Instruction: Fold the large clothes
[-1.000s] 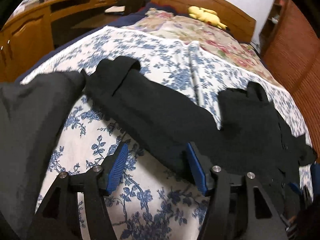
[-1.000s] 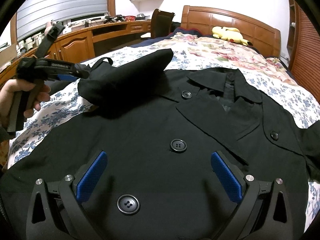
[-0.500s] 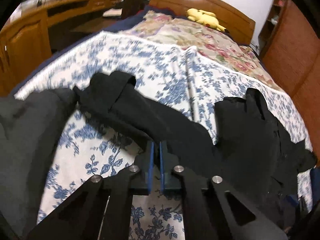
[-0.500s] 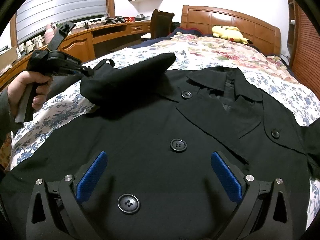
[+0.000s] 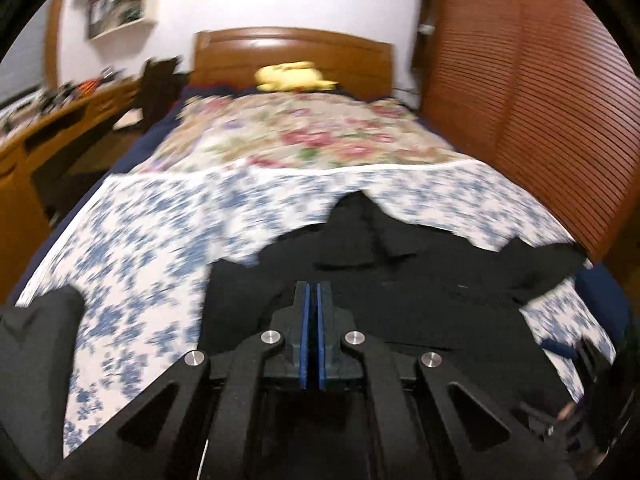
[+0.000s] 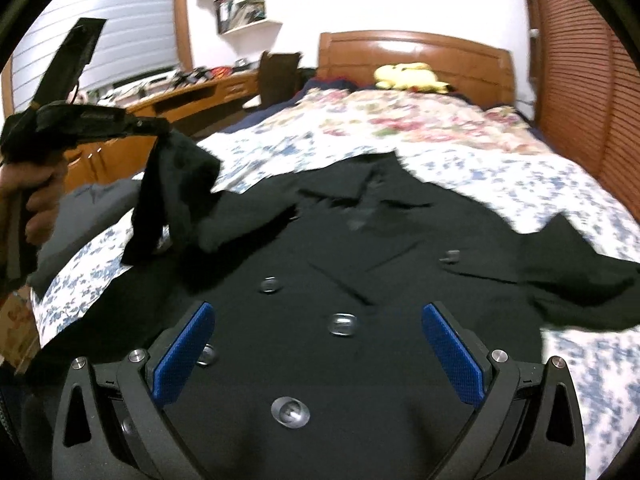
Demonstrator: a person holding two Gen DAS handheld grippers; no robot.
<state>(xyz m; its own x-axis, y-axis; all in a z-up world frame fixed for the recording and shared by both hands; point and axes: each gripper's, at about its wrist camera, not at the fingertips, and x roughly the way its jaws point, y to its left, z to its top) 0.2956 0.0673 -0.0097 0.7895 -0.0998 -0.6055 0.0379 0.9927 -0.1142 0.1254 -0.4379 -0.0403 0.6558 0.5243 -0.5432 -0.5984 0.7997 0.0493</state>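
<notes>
A black buttoned coat (image 6: 360, 264) lies face up on the bed, collar toward the headboard. My left gripper (image 6: 158, 130), held in a hand at the left, is shut on the coat's sleeve (image 6: 172, 192). The sleeve hangs lifted above the bed beside the coat's shoulder. In the left wrist view the left gripper (image 5: 313, 288) has its blue pads pressed together over the dark coat (image 5: 420, 280); the pinched cloth itself is hidden there. My right gripper (image 6: 317, 307) is open above the coat's front, near its buttons, holding nothing. The other sleeve (image 6: 580, 284) lies spread to the right.
The bed carries a blue-flowered sheet (image 5: 160, 240) and a rose-patterned quilt (image 5: 312, 136). A yellow plush toy (image 5: 292, 76) rests by the wooden headboard (image 5: 292, 50). A wooden desk (image 6: 192, 92) runs along the left, slatted wooden doors (image 5: 540, 100) along the right. A grey cloth (image 5: 32, 344) lies at the left.
The left gripper shut on the sleeve, then lifted it up off the bed and swung toward the coat's body. The right gripper stayed open and drew back a little, upward.
</notes>
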